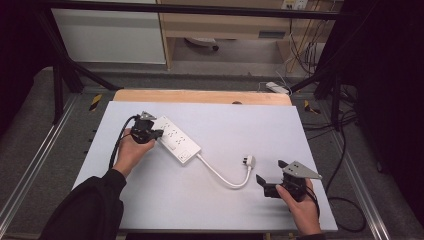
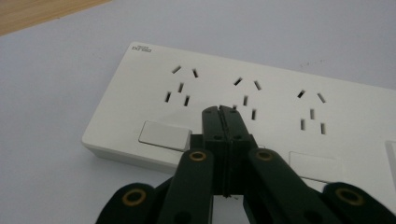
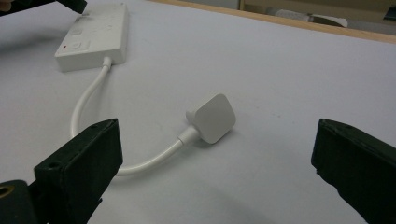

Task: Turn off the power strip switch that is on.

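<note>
High view: one white power strip [image 1: 175, 137] lies at an angle on the pale worktop [image 1: 210, 200], left of centre and towards the far side. One white cable [image 1: 220, 175] leaves its near-right end, curves rightwards and ends in one white plug [image 1: 248, 161] lying right of centre. Two hands, each with one tool. The left tool [image 1: 159, 133] sits over the far-left end of the strip; the right tool [image 1: 264, 184] is near the right front corner of the worktop, close to the plug but apart from it. Left gripper view: the left tool [image 2: 220, 109] has its two jaws pressed together, nothing between them, tips right over the strip's top face [image 2: 261, 116] at the middle socket group; contact cannot be told. Three socket groups counted, two flat rectangular switches fully in view. Right gripper view: the right tool [image 3: 215, 154] stands wide open and holds nothing. The plug [image 3: 212, 116] lies on the worktop beyond the gap between the jaws, clear of both. The strip [image 3: 95, 37] lies far left, one red mark on its near end.
</note>
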A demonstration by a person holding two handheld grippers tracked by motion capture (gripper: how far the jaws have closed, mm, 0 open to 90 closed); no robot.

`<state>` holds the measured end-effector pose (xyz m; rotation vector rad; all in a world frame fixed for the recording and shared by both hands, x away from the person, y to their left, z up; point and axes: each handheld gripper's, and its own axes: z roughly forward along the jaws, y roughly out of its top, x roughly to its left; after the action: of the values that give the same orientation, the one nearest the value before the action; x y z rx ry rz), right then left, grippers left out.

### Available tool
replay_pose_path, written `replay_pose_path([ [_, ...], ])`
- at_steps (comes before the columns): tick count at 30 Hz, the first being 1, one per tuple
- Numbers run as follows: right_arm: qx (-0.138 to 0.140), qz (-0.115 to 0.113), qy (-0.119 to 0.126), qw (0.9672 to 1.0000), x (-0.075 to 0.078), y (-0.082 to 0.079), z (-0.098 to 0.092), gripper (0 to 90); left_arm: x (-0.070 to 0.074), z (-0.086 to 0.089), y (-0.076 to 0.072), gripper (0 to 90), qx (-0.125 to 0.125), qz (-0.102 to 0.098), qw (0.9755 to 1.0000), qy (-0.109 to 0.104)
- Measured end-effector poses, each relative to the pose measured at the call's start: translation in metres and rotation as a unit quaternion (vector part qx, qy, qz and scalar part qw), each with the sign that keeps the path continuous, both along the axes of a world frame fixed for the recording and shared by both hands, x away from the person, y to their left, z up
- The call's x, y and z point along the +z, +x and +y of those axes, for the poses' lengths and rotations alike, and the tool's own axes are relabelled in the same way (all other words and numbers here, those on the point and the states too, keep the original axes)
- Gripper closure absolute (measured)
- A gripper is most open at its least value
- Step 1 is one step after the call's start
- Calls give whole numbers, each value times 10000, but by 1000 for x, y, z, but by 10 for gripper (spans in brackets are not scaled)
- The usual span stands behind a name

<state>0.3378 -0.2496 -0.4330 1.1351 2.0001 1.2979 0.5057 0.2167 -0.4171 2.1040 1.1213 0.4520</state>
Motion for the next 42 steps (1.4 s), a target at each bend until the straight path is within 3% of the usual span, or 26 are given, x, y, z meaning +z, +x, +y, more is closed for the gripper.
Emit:
replay_pose_path([
  [13, 11, 3, 12, 10000, 0, 0, 0, 24, -2, -3, 1, 900, -2, -38, 9999, 104],
  [42, -4, 4, 18, 10000, 0, 0, -1, 24, -7, -3, -1, 900, 36, -89, 9999, -29],
])
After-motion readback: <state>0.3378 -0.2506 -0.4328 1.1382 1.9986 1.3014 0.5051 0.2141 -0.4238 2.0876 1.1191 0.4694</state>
